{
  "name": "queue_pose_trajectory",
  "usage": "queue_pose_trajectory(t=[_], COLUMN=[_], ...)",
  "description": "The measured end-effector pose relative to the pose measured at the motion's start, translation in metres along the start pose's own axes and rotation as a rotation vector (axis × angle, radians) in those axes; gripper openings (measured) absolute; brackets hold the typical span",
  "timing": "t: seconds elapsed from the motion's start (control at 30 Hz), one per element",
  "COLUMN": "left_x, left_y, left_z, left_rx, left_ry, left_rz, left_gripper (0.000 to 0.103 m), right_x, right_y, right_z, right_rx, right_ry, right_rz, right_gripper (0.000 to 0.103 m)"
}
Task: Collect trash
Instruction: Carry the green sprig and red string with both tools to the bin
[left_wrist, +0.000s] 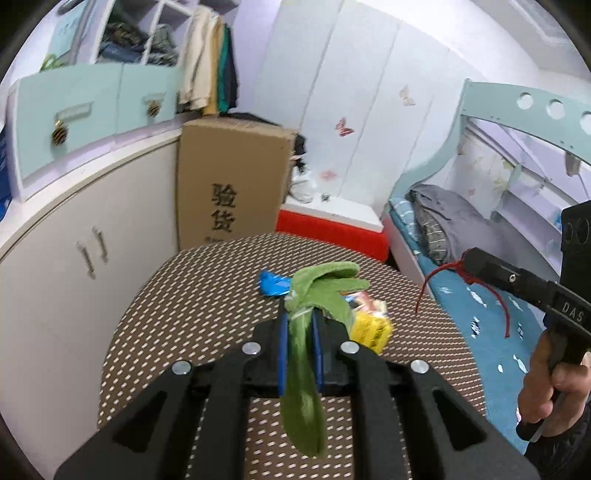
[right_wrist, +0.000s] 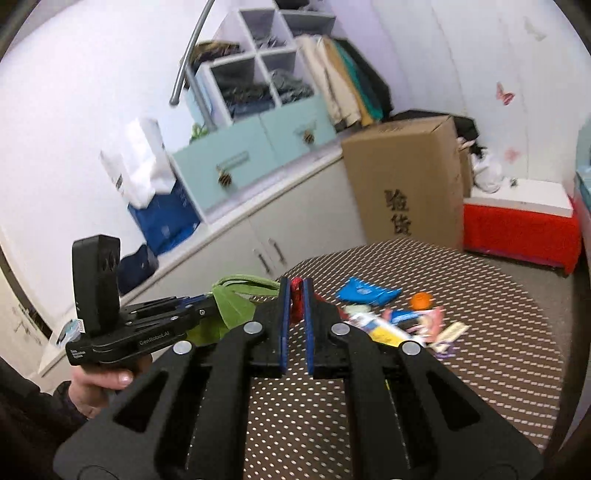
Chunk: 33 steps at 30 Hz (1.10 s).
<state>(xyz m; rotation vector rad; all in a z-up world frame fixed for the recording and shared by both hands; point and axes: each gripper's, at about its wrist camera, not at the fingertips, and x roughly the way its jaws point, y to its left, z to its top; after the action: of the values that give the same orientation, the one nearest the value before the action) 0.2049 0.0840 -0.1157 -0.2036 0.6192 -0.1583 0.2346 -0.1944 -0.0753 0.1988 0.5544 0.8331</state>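
Observation:
My left gripper (left_wrist: 300, 317) is shut on a green cloth bag (left_wrist: 321, 288), whose strap hangs down between the blue pads; the bag also shows in the right wrist view (right_wrist: 236, 299). My right gripper (right_wrist: 296, 291) is shut on a red cord (right_wrist: 296, 299), which dangles from it in the left wrist view (left_wrist: 443, 273). Both are held above the round patterned table (left_wrist: 184, 306). On the table lie a blue wrapper (right_wrist: 365, 293), an orange ball (right_wrist: 421, 301), a yellow packet (left_wrist: 371, 328) and several colourful wrappers (right_wrist: 417, 325).
A tall cardboard box (left_wrist: 229, 181) stands behind the table beside white cabinets (left_wrist: 74, 258). A red and white box (right_wrist: 521, 225) sits at the back. A bed (left_wrist: 480, 295) with a blue sheet lies to the right of the table.

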Motion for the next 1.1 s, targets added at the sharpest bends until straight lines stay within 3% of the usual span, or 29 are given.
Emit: queue_pose_trajectory(t=[0.3,0.57,0.83,1.1], left_x=[0.019,0.064,0.121,0.171], left_y=[-0.086,-0.182,-0.263,-0.333], left_z=[0.021,0.017,-0.007,-0.037], left_rx=[0.105,0.194,0.267,0.364], left_ry=[-0.003,0.078,0.202,0.305], left_rz=[-0.150,-0.307,-0.397,-0.418], left_gripper=[0.011,0.011,0.011,0.011], right_x=[-0.094,-0.183,-0.213,-0.186], right_y=[-0.058,-0.133,-0.247,-0.341], right_z=[0.003,-0.029,-0.110,-0.200], right_rx=[0.098,0.244,0.516,0.782], right_ry=[-0.143,-0.225,-0.138,-0.009], right_rz=[-0.120,-0.323,-0.497,-0.535], right_gripper=[0.007,0.007,0.007,0.011])
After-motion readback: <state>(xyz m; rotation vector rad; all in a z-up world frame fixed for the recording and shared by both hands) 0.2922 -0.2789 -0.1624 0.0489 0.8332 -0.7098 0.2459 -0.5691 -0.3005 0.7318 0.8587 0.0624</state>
